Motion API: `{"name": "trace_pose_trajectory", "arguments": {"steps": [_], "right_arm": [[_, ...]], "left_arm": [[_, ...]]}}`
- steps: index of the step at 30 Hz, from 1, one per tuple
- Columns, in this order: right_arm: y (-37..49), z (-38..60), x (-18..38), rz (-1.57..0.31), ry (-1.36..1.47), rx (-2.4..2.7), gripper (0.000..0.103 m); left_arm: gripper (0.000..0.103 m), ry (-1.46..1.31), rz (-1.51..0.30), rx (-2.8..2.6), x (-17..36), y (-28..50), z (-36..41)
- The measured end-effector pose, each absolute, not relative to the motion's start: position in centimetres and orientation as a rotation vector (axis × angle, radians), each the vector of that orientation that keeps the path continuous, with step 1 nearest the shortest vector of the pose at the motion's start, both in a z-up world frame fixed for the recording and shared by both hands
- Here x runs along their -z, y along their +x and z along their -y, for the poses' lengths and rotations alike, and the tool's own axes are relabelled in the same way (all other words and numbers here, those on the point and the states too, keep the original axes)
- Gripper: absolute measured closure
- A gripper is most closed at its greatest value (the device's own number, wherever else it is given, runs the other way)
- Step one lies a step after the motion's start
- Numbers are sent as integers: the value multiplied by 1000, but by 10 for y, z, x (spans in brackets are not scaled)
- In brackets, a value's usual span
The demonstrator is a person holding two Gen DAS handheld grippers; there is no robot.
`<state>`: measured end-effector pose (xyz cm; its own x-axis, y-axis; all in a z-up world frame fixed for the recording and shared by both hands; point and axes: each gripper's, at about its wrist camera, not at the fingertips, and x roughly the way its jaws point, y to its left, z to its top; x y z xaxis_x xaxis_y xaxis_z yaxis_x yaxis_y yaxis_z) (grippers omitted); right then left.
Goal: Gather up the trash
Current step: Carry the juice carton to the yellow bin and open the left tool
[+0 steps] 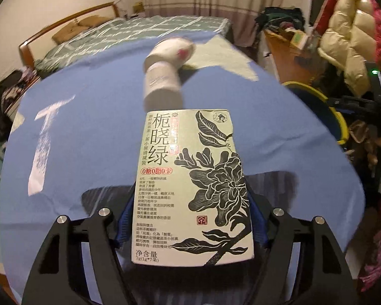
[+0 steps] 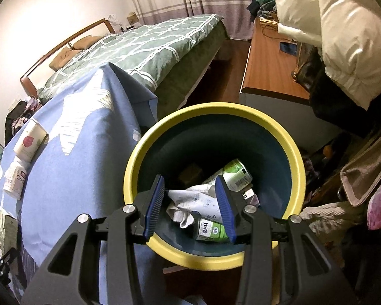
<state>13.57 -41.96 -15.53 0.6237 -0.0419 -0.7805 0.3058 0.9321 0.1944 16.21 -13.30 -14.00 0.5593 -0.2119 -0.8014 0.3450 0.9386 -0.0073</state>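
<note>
My left gripper [image 1: 191, 218] is shut on a pale green tea box [image 1: 190, 178] with black flower print, held above the blue tablecloth [image 1: 89, 127]. A white paper cup [image 1: 172, 50] and a white bottle [image 1: 161, 86] lie on the cloth beyond it; they also show in the right wrist view, cup [image 2: 30, 139] and bottle [image 2: 14, 178]. My right gripper [image 2: 190, 203] is open and empty over a dark blue trash bin with a yellow rim [image 2: 139, 157]. The bin holds crumpled paper [image 2: 188, 203] and green-labelled bottles [image 2: 237, 174].
A bed with a green quilt [image 2: 152, 50] lies behind the table. A wooden desk [image 2: 269, 68] stands to the right. Puffy jackets [image 2: 343, 38] hang at right, close to the bin. The bin's rim [image 1: 317, 96] shows at the table's right edge.
</note>
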Motion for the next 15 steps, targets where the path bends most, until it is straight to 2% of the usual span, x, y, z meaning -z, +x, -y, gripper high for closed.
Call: {"name": "trace_pose_trajectory", "arguments": {"steps": [15], "right_arm": [[89, 457, 164, -846, 351, 329, 63]], "left_arm": [[31, 236, -899, 597, 121, 194, 266]]}}
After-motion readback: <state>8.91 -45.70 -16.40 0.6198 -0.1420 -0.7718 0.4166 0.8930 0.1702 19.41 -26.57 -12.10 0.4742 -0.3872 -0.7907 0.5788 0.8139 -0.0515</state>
